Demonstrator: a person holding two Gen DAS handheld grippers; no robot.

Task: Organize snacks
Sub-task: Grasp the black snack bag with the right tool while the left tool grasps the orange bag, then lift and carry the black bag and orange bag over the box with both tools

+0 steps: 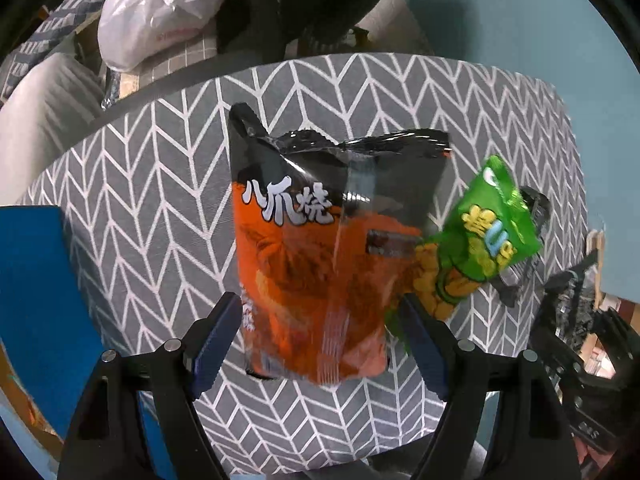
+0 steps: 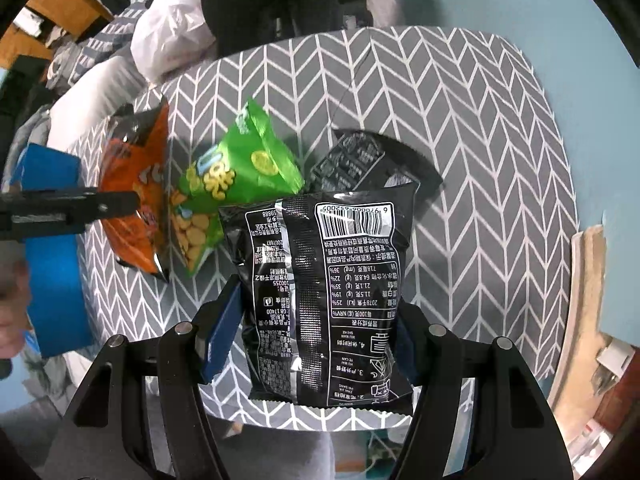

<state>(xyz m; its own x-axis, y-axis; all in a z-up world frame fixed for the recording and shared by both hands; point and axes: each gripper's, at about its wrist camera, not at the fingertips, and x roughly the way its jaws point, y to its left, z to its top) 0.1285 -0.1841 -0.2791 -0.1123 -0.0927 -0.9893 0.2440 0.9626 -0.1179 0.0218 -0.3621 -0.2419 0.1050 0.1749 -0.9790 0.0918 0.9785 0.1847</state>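
Right gripper is clamped on the black bag, pads pressing both side edges, back label facing the camera. Side grip keeps it hanging flat, easy to set down square. It reads as lifted off the table — judgement from how it hangs.

Left gripper: the orange bag sits between the fingers. The left pad looks just clear of the bag edge; the right pad is at or under the edge. Can't tell if it's gripping or open around it. The bag looks raised and blurred, so probably held.

Green bag lies between the two, at 10 o'clock from the black bag in the right view, overlapping the orange bag's edge. A second dark bag lies on the cloth at 12 o'clock, just behind the black one.

Around:
- blue box at 9 o'clock in the left view, at the table edge; likely the bin for the snacks.
- white plastic sack off the table at 11 o'clock.
- a hand is visible at the right view's left edge.

In the way: the green bag touches the orange one and could drag along. The two grippers work near each other, with the left one's arm crossing at 9 o'clock in the right view.
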